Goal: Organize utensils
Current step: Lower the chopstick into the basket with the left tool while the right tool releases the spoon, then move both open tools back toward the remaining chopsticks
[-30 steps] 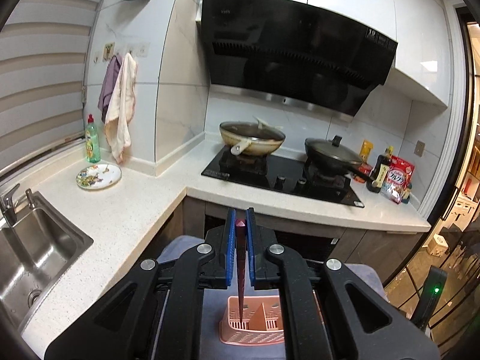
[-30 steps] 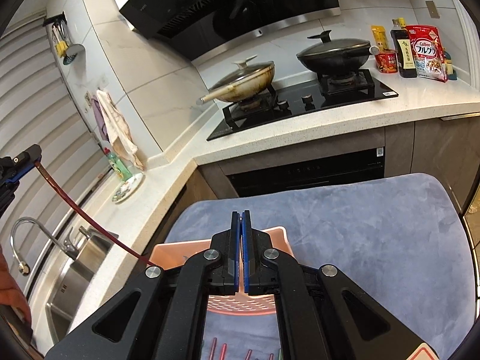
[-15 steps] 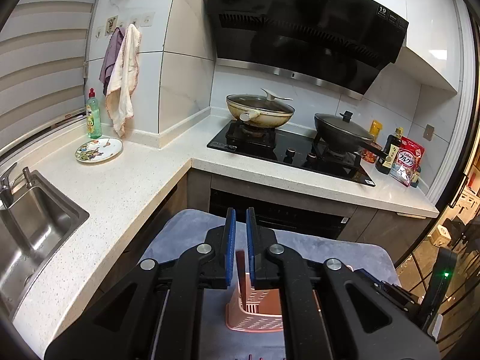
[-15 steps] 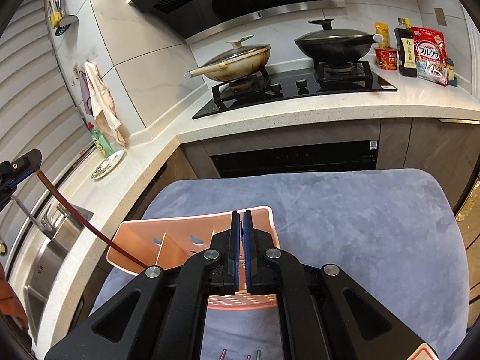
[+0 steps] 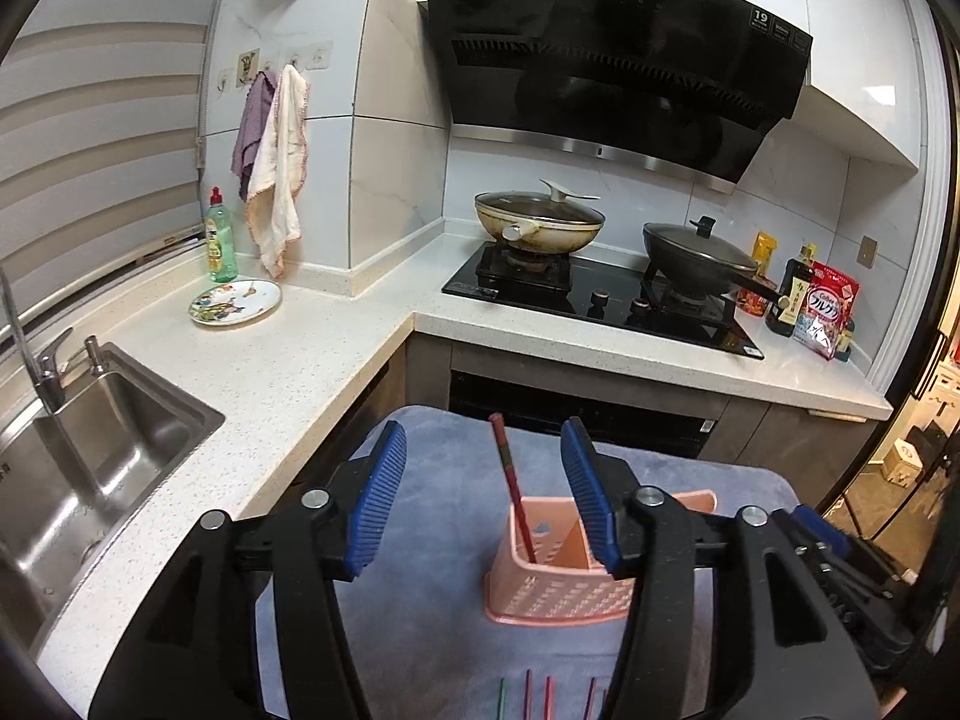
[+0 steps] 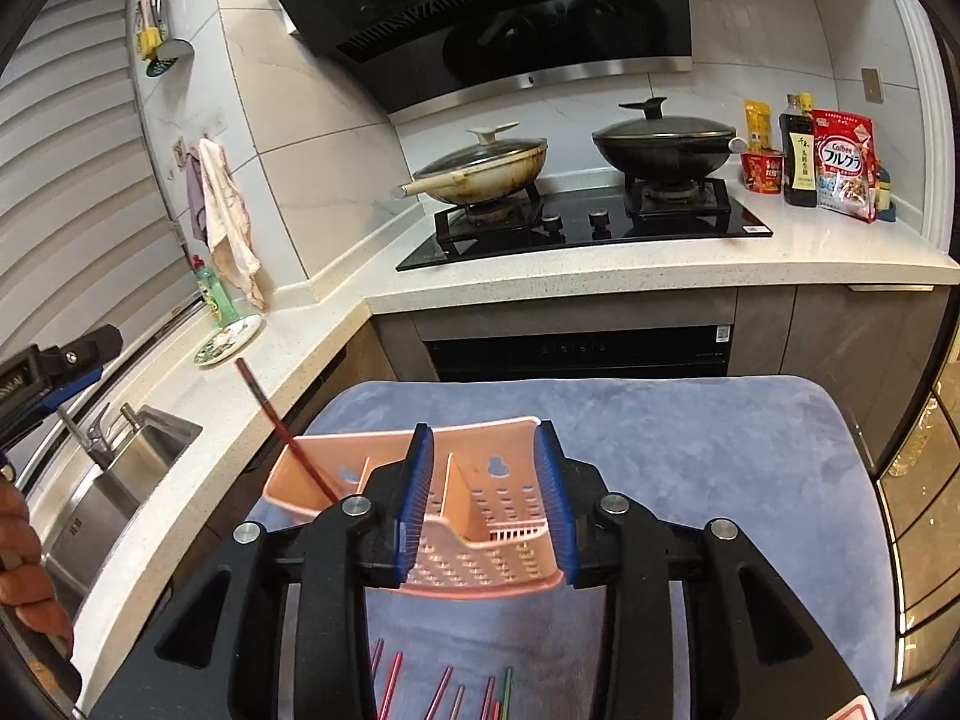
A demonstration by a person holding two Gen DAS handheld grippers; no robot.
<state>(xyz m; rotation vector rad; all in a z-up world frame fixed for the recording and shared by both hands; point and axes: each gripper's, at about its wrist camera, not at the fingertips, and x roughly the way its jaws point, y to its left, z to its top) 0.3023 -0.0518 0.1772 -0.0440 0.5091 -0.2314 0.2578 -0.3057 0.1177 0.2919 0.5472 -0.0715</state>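
A: Kitchen behind; your left gripper [image 5: 483, 504] has just been opening, chopstick [image 5: 512, 487] loose, mid-frame in the caddy [image 5: 558, 591].

B: Right gripper [image 6: 483, 501] has just been opening too, empty. Clip that leaning stick and it tips out.

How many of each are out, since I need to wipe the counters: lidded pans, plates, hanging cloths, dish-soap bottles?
Lidded pans: 2, the cream pan and the black pan
Plates: 1, the plate
Hanging cloths: 2, the purple cloth and the white cloth
Dish-soap bottles: 1, the dish-soap bottle
Total: 6
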